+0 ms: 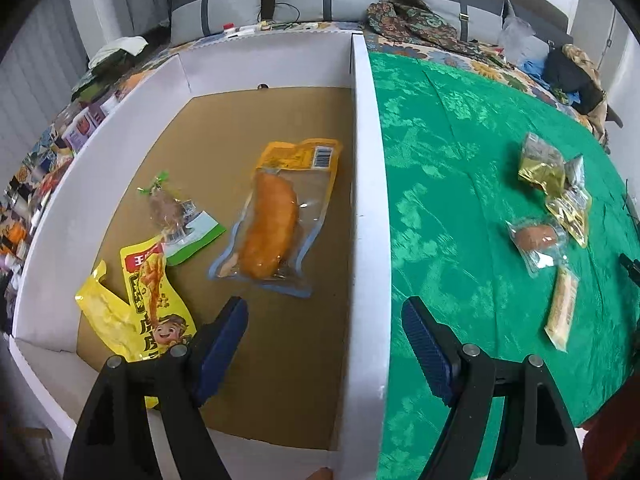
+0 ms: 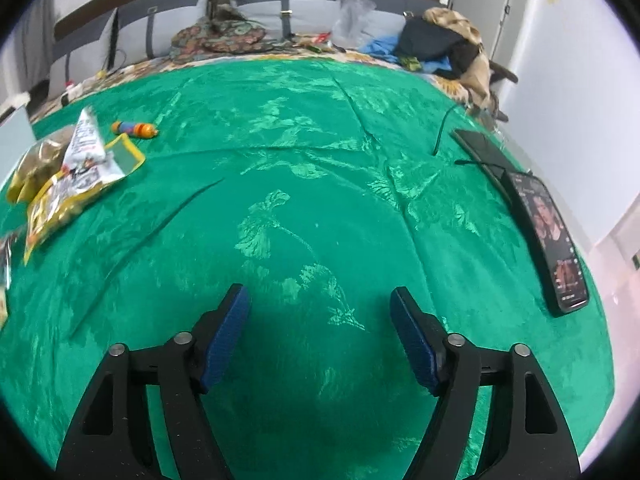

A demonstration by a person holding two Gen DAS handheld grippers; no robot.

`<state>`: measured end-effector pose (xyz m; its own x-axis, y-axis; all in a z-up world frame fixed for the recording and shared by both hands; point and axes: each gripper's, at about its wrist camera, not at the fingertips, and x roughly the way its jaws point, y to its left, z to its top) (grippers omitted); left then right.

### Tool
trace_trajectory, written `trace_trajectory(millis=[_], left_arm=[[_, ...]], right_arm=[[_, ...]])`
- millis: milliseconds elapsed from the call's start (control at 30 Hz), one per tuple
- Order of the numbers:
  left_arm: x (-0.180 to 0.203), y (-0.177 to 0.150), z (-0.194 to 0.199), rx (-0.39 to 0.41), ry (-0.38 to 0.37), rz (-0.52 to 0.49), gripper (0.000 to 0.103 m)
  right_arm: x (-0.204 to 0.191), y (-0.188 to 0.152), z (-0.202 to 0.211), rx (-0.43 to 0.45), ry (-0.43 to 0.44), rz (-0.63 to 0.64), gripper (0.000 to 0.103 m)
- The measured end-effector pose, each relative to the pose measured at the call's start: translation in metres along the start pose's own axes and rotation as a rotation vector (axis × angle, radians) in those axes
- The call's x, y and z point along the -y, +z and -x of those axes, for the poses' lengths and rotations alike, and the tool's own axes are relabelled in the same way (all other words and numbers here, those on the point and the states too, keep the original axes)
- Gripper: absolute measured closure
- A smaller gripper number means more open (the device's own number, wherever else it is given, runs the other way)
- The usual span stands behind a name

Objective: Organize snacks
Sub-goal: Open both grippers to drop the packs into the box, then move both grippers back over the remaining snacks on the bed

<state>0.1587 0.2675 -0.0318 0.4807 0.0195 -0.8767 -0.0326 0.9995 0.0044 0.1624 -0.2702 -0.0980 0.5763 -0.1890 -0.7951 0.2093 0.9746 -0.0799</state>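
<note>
The left gripper (image 1: 322,314) is released and holds nothing; it hangs over the right wall of a white box (image 1: 370,184), one finger inside the box and the other above the green cloth (image 1: 460,168). The box has a brown cardboard floor, and four snacks lie on it. A clear pack with an orange sausage (image 1: 274,220) is near the right wall. To its left lie a small clear pack (image 1: 166,208), a green-and-white pack (image 1: 194,238) and a yellow pack (image 1: 150,300) with a cartoon face, which partly overlap. More snacks are outside the box, on the cloth to the right: a gold pack (image 1: 544,166), a clear pack with a brown ball (image 1: 536,240) and a long pale stick (image 1: 562,312).

The right gripper (image 2: 320,306) is also released and empty, above a bare part of the cloth. In its view a pile of snack packs (image 2: 68,176) lies far to the left, and a small striped toy (image 2: 134,129) is just behind them. A phone (image 2: 554,236) with a lit screen lies at the right edge of the cloth.
</note>
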Motion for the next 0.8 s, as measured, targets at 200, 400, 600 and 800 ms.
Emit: trace_trajectory(millis=[200,400,600,800], left_arm=[[0.015,-0.006,0.005,0.018,0.029,0.013,0.024],[0.012,-0.011,0.023,0.114,0.034,0.093,0.024],[0.058,-0.023,0.088,0.368,0.051,-0.015,0.003],[0.123,-0.037,0.091,0.319,-0.198,-0.118,0.0]], right_arm=[[0.014,-0.001,-0.009,-0.034,0.038,-0.091,0.011],[0.015,-0.002,-0.01,-0.035,0.041,-0.095,0.01],[0.014,-0.002,-0.011,-0.035,0.042,-0.095,0.01],[0.015,-0.002,-0.01,-0.035,0.042,-0.096,0.01]])
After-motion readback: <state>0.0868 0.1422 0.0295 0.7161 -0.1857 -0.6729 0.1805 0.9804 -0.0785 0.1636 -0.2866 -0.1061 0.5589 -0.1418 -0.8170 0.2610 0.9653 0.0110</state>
